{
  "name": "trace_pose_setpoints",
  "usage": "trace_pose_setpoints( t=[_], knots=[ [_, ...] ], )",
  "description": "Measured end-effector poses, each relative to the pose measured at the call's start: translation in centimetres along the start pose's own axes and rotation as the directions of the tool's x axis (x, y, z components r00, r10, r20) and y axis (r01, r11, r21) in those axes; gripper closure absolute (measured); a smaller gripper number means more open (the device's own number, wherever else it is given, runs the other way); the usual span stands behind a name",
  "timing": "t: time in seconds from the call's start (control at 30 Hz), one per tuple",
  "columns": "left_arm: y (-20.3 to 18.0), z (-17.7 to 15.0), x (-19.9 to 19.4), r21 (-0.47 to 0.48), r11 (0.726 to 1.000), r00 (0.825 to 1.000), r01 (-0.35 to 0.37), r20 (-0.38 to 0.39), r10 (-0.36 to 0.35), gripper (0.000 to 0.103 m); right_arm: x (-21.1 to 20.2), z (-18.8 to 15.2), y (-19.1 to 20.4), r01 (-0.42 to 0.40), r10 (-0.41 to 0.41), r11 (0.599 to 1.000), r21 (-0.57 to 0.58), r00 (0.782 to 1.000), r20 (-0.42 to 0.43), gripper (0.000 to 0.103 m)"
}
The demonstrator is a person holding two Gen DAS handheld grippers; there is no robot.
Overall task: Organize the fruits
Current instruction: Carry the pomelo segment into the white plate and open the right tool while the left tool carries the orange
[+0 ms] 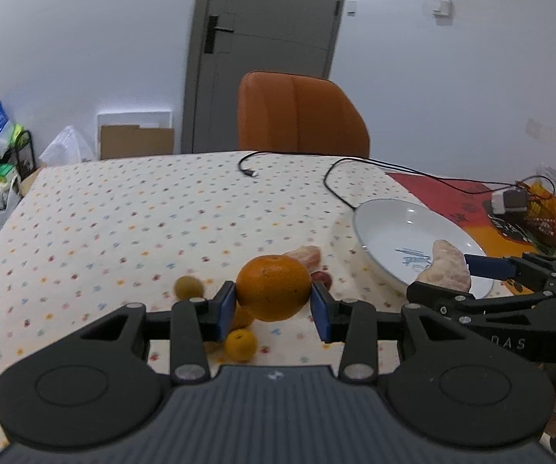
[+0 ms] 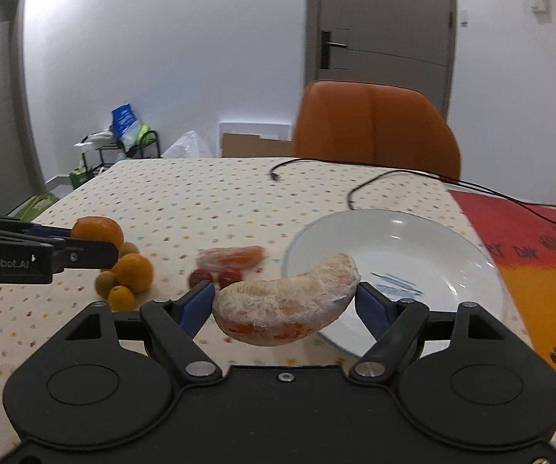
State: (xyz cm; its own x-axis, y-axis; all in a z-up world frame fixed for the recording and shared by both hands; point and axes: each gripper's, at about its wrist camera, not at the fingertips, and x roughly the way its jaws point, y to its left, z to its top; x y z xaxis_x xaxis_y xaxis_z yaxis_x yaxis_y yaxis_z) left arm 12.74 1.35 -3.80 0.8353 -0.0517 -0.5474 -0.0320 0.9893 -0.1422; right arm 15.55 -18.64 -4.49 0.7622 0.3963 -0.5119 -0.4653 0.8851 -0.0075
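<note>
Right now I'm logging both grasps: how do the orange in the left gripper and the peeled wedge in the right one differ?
The orange is round and whole in its glossy peel; the peeled wedge is a pale, pithy crescent. The orange is over the dotted tablecloth; the wedge is by the white plate. Both are held off the table, left gripper, right gripper.

Each wrist camera sits just behind its fingers, looking forward and slightly down across the table (image 1: 123, 208) toward the orange chair (image 1: 301, 116). Both views share the white plate (image 2: 413, 247), cable and door.
</note>
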Motion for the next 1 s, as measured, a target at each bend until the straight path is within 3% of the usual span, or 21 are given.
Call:
trace_pose_setpoints(
  t=[0.57, 1.0],
  knots=[
    [-5.2, 0.9, 3.2, 0.06, 0.997, 0.999, 0.05, -0.022, -0.048, 0.063, -0.8, -1.4, -6.3, 0.07, -0.075, 0.99, 0.119, 0.997, 0.035, 0.027],
    [-9.3, 1.7, 6.3, 0.12, 0.991, 0.997, 0.058, -0.051, -0.052, 0.063, -0.3, -2.3, -9.5, 0.058, -0.072, 0.983, 0.177, 0.994, 0.077, 0.026]
  ],
)
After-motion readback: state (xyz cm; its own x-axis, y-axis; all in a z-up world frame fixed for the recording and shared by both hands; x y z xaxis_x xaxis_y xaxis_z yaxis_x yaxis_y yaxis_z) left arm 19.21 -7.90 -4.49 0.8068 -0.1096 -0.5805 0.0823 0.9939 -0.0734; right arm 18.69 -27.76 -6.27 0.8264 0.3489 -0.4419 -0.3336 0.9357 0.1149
